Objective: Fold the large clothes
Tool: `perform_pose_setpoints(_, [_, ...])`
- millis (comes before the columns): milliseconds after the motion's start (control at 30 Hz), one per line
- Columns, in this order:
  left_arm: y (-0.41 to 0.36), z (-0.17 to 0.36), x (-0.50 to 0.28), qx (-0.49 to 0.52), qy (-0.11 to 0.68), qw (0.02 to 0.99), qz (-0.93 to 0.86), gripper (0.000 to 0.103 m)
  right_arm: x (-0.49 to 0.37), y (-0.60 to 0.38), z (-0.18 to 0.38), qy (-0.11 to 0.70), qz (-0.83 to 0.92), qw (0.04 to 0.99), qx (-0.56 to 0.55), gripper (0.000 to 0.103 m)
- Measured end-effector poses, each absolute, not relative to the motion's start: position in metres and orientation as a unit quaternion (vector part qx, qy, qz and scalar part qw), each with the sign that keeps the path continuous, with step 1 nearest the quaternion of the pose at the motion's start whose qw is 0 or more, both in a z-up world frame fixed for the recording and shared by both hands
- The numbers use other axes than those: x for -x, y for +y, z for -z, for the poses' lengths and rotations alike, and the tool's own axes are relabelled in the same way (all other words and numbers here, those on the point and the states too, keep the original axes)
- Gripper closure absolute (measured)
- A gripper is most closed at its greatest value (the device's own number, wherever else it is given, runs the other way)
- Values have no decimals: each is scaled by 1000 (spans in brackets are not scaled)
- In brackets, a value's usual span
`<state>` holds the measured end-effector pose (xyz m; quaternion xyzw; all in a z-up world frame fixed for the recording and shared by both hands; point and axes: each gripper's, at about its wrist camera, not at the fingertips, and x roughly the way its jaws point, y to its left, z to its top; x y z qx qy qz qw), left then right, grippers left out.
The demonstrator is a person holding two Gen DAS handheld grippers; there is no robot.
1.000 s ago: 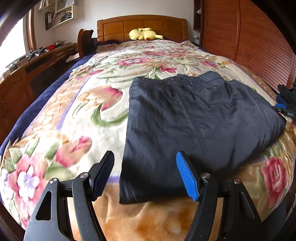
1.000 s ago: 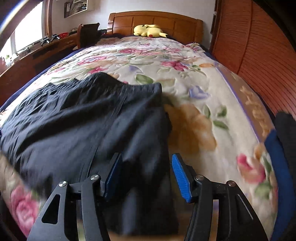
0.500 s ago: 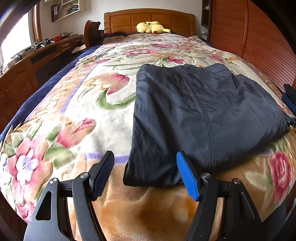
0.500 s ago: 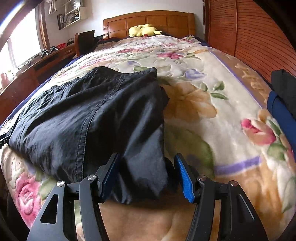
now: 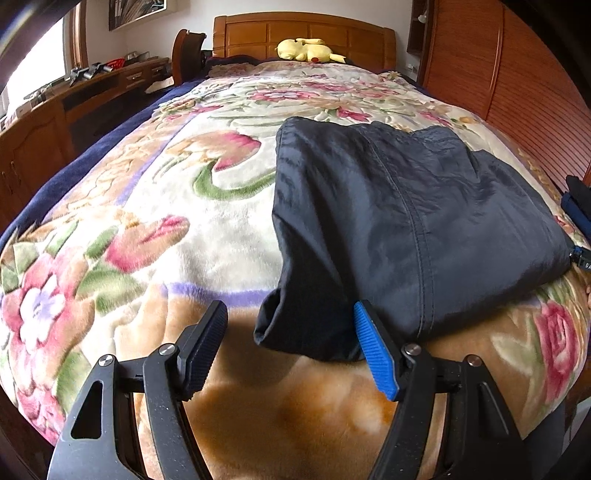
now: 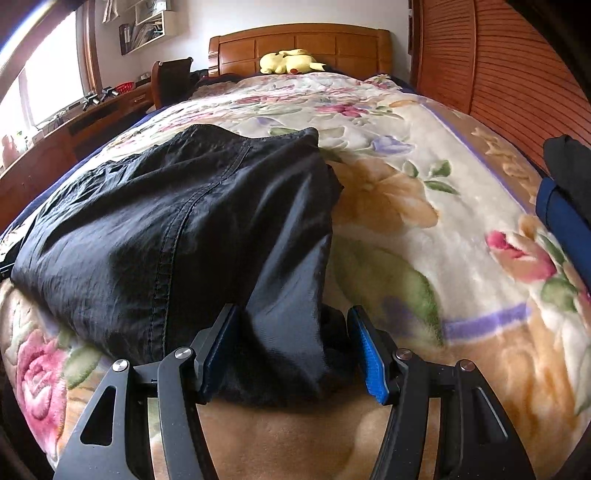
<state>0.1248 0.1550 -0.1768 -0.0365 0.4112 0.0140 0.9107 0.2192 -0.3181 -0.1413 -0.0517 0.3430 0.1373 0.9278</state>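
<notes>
A dark navy garment (image 5: 399, 229) lies folded flat on the floral blanket (image 5: 166, 229) near the bed's foot. My left gripper (image 5: 291, 350) is open, its jaws on either side of the garment's near left corner, low over the blanket. In the right wrist view the same garment (image 6: 177, 229) fills the left half. My right gripper (image 6: 291, 358) is open, with the garment's near right corner lying between its jaws.
A yellow plush toy (image 5: 308, 50) lies by the wooden headboard (image 5: 299, 33). A wooden desk (image 5: 55, 110) runs along the left, slatted wardrobe doors (image 5: 517, 74) along the right. Folded dark and blue clothes (image 6: 569, 192) sit at the bed's right edge.
Both grippers have moved forward and lower towards the garment's near edge. Its corners now lie between the open jaws. The garment itself has not moved.
</notes>
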Motion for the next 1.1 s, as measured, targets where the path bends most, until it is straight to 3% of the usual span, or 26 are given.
perform_pose_setpoints(233, [160,177,-121,53,409,911,-12,32,-221,-321,144,343,-141,928,42,41])
perform_pose_setpoints(333, [158,176,-121,59,413,909,2,45,-221,-320,143,346,-138,927,46,41])
perform_pose_setpoints(400, [156,173,-121,68,420,905,12,60,-221,-317,142,349,-132,926,55,41])
perform_pose_setpoints(467, [155,169,-120,70,424,903,13,66,-220,-316,142,354,-127,925,58,42])
perform_pose_setpoints(533, [156,170,-120,76,427,901,13,72,-220,-315,141,360,-129,922,54,47])
perform_pose_setpoints(600, [158,167,-120,93,430,898,17,84,-220,-315,140,370,-142,917,48,69])
perform_pose_setpoints(700, [159,156,-115,103,421,901,30,92,-217,-313,134,371,-154,914,65,88])
perform_pose_setpoints(800, [154,141,-110,91,411,907,29,94,-207,-306,126,360,-147,915,113,92])
perform_pose_setpoints(1100, [128,81,-56,57,359,931,46,95,-152,-319,80,324,-159,928,97,93])
